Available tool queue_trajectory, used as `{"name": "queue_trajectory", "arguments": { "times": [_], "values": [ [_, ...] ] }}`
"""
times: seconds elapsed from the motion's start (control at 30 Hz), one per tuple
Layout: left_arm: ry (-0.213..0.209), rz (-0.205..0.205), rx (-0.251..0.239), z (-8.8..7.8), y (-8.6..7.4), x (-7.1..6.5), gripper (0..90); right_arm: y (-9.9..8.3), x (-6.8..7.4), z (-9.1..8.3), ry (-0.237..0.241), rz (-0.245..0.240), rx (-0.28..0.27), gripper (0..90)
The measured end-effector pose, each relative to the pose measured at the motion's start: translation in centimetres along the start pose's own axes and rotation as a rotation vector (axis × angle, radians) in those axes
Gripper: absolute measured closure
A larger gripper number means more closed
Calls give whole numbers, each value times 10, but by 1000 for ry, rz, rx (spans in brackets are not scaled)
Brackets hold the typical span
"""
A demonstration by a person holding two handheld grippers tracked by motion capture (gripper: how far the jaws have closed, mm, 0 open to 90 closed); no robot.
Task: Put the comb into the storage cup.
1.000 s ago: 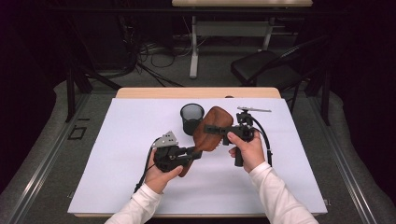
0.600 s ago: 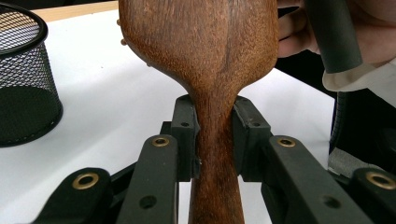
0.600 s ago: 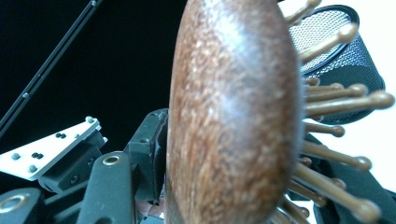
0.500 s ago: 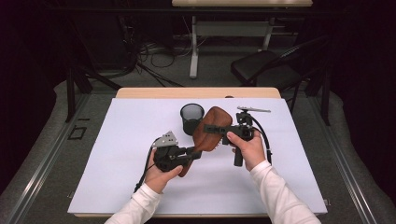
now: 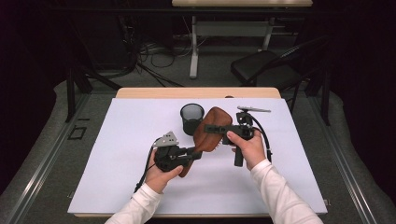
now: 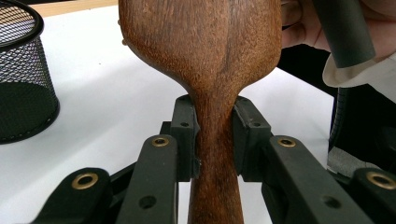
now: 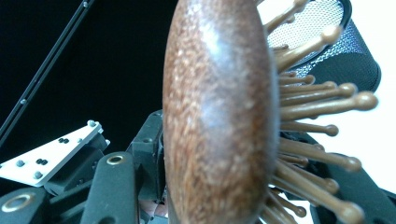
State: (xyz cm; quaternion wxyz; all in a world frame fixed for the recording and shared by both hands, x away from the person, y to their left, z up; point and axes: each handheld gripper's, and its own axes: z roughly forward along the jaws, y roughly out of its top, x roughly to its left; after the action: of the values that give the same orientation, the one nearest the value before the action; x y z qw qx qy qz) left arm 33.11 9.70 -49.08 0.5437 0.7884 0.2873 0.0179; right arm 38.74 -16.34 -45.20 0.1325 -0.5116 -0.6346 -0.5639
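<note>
White-covered tabletop (image 5: 116, 154), dark room behind. Nearest: left claw (image 5: 194, 152) clenched on wooden hairbrush (image 5: 211, 131) at its handle neck, holding it above the surface. Right claw (image 5: 212, 129), jaws just closing, grasps the brush head, probably for handover. Beyond: black mesh cup (image 5: 192, 117), upright.

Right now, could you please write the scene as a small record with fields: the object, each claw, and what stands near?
object: brown wooden paddle hairbrush with wooden pins, held above the white table cover
left claw: shut on the brush handle
right claw: jaws just been closing, brush head between them, pads on it
nearby: black wire mesh cup, upright, just behind the brush
</note>
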Motion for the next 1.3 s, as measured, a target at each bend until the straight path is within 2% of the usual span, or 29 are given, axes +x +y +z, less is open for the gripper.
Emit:
{"name": "queue_trajectory", "arguments": {
  "times": [0.5, 0.63, 1.3],
  "values": [
    [6, -1, 1, 0, 0, 0, 726, 3, 3, 0, -18, 26, 30, 462],
    [8, 0, 1, 0, 0, 0, 725, 3, 3, 1, -17, 40, 28, 464],
    [16, -7, -2, 0, 0, 1, 720, 3, 3, 2, -17, 45, 22, 469]
  ]
}}
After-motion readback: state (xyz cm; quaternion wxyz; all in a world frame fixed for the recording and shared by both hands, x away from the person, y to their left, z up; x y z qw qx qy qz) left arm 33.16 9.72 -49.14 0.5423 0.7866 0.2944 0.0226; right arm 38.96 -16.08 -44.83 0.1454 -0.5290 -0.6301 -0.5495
